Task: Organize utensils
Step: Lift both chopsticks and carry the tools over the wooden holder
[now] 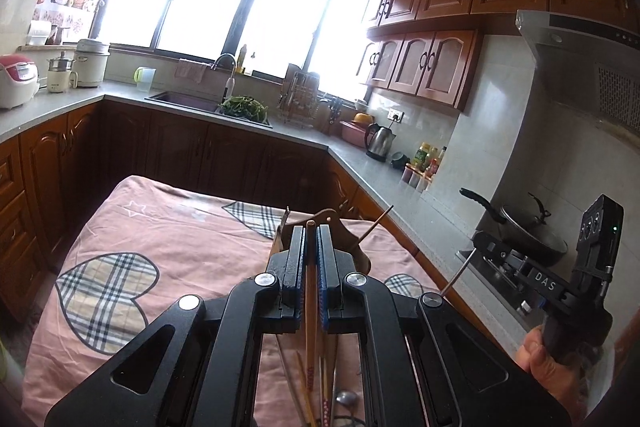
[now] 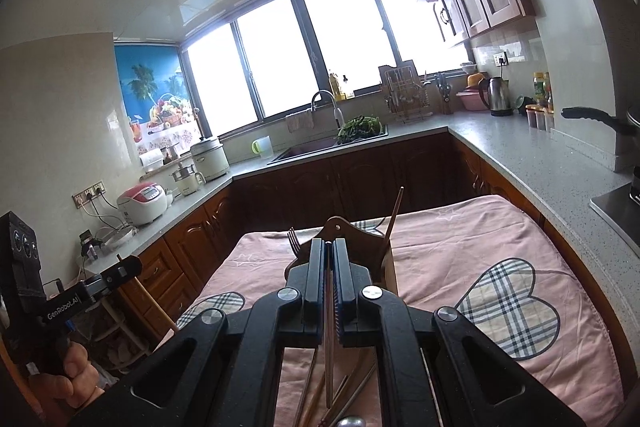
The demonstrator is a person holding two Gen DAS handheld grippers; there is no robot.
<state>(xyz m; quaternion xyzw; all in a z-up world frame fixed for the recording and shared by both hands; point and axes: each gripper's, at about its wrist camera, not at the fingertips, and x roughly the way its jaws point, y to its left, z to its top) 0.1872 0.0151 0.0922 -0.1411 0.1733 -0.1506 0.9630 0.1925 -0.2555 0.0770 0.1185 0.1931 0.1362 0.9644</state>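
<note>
- I'm clamping my left gripper (image 1: 311, 227) shut on one orange chopstick (image 1: 310, 291), which is running straight down between the pads with its tip poking out past them.
- My right gripper (image 2: 329, 247) is doing the same, closed tight on a thin dark chopstick (image 2: 329, 359), hanging below the jaws.
- Both are sitting just on the near side of the wooden utensil holder (image 2: 386, 259), in the middle of the pink cloth (image 2: 460, 227). It's already holding a fork (image 2: 294, 241) on the left and a stick leaning out on the right.
- The leftover utensils (image 1: 320, 395) are lying loose on the cloth right under me, spoon included.
- My take on doing this well: I'm keeping each stick lined up with its jaws, tipping it upright over the same compartment as the leaning stick, and only letting go once the end is inside, so nothing bounces back out or tips the holder.
</note>
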